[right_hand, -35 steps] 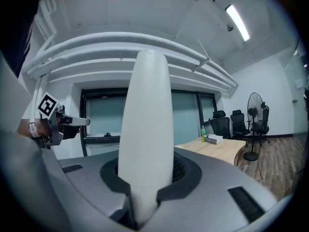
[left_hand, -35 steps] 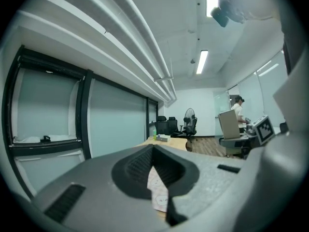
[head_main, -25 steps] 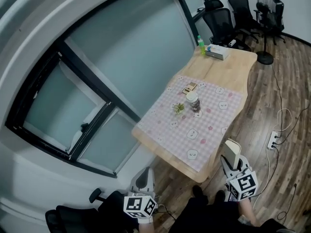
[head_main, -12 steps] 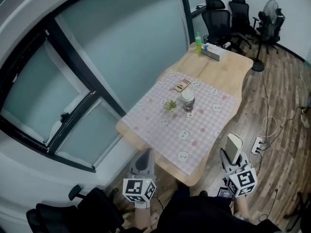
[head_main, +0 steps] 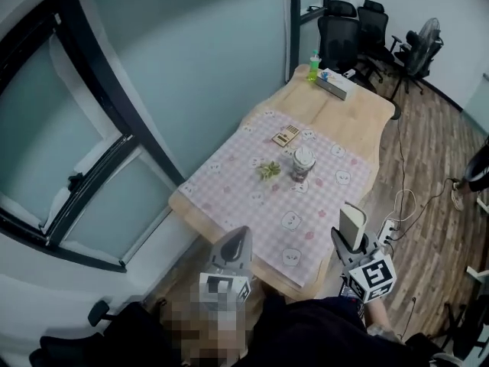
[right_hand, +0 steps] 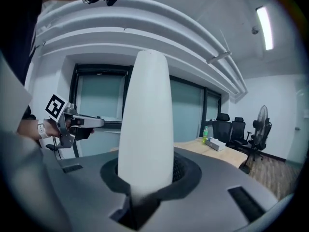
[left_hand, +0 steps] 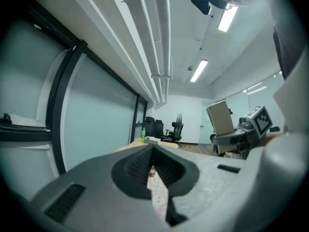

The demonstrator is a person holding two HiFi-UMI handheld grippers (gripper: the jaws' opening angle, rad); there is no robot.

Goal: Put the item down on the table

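Note:
My right gripper point(head_main: 348, 247) is shut on a flat white item point(head_main: 352, 226) that stands upright between its jaws, held in the air just off the near right corner of the table point(head_main: 359, 121). In the right gripper view the white item point(right_hand: 145, 120) fills the middle and hides what lies behind it. My left gripper point(head_main: 233, 239) hovers at the table's near edge with its jaws together and nothing in them; in the left gripper view only a thin slit point(left_hand: 153, 178) shows between them.
A pink checked cloth point(head_main: 260, 197) covers the near half of the table, with a small plant point(head_main: 269, 170), a lidded cup point(head_main: 303, 161) and a small wooden piece point(head_main: 287, 135) on it. Farther back stand a green bottle point(head_main: 313, 65) and a tissue box point(head_main: 334, 82). Office chairs point(head_main: 340, 37) and a fan point(head_main: 424, 44) are beyond; a glass wall runs along the left.
Both grippers have come forward toward the table's near edge, and the table now lies closer and more centred. The white item stays in the right gripper's jaws.

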